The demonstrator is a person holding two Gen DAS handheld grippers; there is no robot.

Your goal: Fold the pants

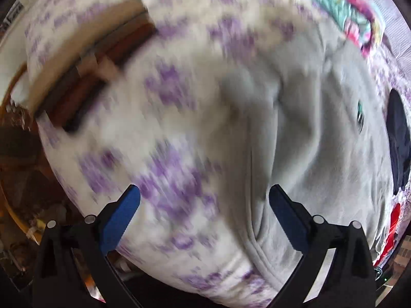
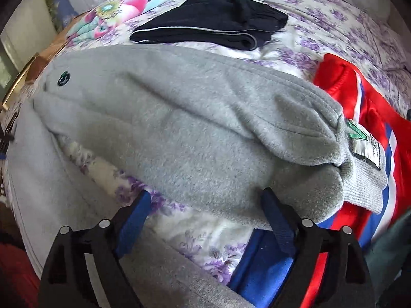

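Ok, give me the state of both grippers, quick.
Left gripper: open, holding nothing, above the grey pants.
Right gripper: open, holding nothing, at the edge of the grey pants.

We see a bed [image 2: 321, 18] under a white cover with purple flowers. On it lie the grey pants [image 2: 179, 118], spread across the middle, dark folded pants [image 2: 210, 23] toward the far edge, a red garment with blue and white stripes [image 2: 370, 118] at the right edge, and a flowered pillow [image 2: 123, 7] in the far left corner.
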